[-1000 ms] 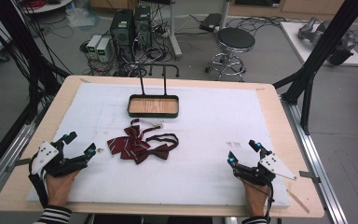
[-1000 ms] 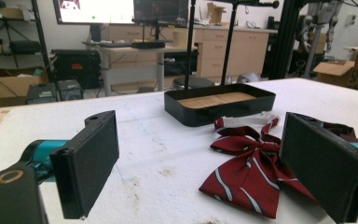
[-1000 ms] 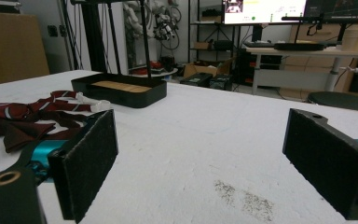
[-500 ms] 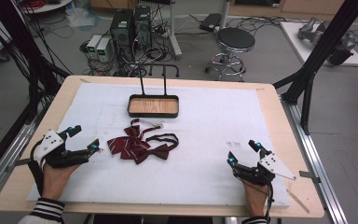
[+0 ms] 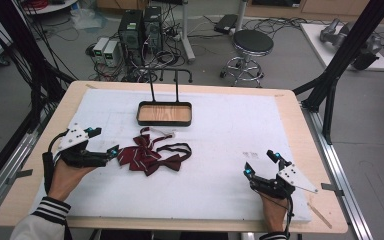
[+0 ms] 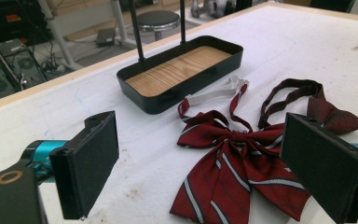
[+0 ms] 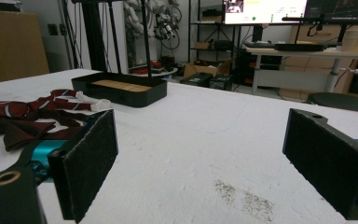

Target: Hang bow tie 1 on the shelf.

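A striped red bow tie [image 5: 137, 155] [image 6: 233, 158] with a white strap lies on the white mat left of centre. A plain dark red bow tie [image 5: 172, 161] [image 6: 331, 114] with a dark strap touches its right side. My left gripper [image 5: 103, 141] [image 6: 205, 140] is open just left of the striped tie, its jaws level with the tie's near wing and holding nothing. My right gripper [image 5: 261, 163] [image 7: 205, 140] stands open and empty over bare mat at the front right, and the ties [image 7: 9, 112] lie far off to its left.
A black tray [image 5: 164, 120] [image 6: 186, 88] [image 7: 121, 93] with a wooden floor and a tall wire handle sits behind the ties. The white mat [image 5: 240, 130] covers most of the wooden table. A stool [image 5: 252, 42] and computer towers [image 5: 140, 25] stand beyond the far edge.
My left gripper has moved forward and to the right, up to the striped bow tie. The right gripper and both ties have stayed where they were.
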`<state>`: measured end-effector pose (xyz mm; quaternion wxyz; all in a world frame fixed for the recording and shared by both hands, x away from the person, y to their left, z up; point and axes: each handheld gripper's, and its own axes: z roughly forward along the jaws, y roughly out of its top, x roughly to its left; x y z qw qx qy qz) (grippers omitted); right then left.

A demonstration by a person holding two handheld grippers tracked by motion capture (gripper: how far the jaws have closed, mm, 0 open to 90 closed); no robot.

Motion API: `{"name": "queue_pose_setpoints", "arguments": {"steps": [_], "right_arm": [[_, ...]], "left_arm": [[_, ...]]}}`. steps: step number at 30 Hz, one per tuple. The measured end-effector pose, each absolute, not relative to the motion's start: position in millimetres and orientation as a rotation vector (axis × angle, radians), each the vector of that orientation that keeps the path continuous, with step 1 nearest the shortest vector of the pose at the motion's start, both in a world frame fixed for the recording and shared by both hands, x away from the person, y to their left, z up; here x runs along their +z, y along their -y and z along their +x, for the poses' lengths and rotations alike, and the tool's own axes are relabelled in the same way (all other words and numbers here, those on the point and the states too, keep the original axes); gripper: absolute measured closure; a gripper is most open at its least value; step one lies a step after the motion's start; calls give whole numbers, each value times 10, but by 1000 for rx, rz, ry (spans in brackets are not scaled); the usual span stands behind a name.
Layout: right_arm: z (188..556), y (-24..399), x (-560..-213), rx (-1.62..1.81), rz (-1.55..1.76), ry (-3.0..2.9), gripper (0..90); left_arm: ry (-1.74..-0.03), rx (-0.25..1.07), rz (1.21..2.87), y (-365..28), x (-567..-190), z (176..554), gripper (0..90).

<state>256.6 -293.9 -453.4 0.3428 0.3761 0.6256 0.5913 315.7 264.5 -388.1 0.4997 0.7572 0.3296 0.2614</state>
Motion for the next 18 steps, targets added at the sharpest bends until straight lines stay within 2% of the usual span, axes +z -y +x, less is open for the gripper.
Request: {"name": "queue_pose_setpoints", "arguments": {"steps": [18], "right_arm": [[2571,2945,-4534,1536,971,-1622,96]], "left_arm": [[-774,516,2063,-2316,-3813,3407,125]]}}
